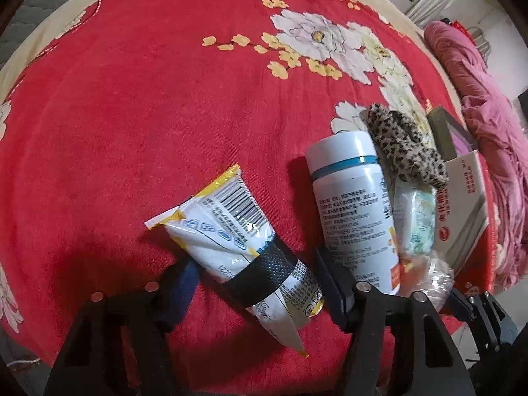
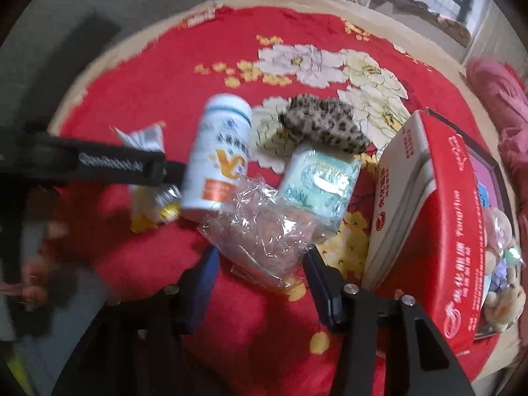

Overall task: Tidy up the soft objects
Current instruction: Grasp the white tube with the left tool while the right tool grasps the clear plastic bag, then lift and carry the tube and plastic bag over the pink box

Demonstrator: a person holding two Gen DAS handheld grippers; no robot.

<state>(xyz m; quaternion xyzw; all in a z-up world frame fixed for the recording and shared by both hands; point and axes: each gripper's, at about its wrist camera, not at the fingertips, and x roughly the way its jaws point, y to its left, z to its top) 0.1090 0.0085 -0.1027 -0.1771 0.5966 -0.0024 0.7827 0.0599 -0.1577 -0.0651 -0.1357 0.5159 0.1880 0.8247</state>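
A white and yellow wipes pack [image 1: 237,241] with a black band around it lies on the red floral bedcover [image 1: 148,99]. My left gripper [image 1: 254,260] straddles the pack's lower half. Its pads sit close at either side, and a thin dark gap shows at the left pad. A crumpled clear plastic bag [image 2: 264,231] lies just ahead of my right gripper [image 2: 260,252]. The bag's near end is between the open fingers, which do not press on it. A leopard-print cloth [image 2: 323,125] rests on a pale green tissue pack [image 2: 320,181].
A white bottle with a blue ring [image 1: 349,204] lies beside the wipes pack. A red and white box [image 2: 429,214] stands open at the right, with plush toys [image 2: 501,283] past it. A pink quilt [image 1: 478,99] lies along the right edge. A person's hand [image 2: 33,283] shows at the left.
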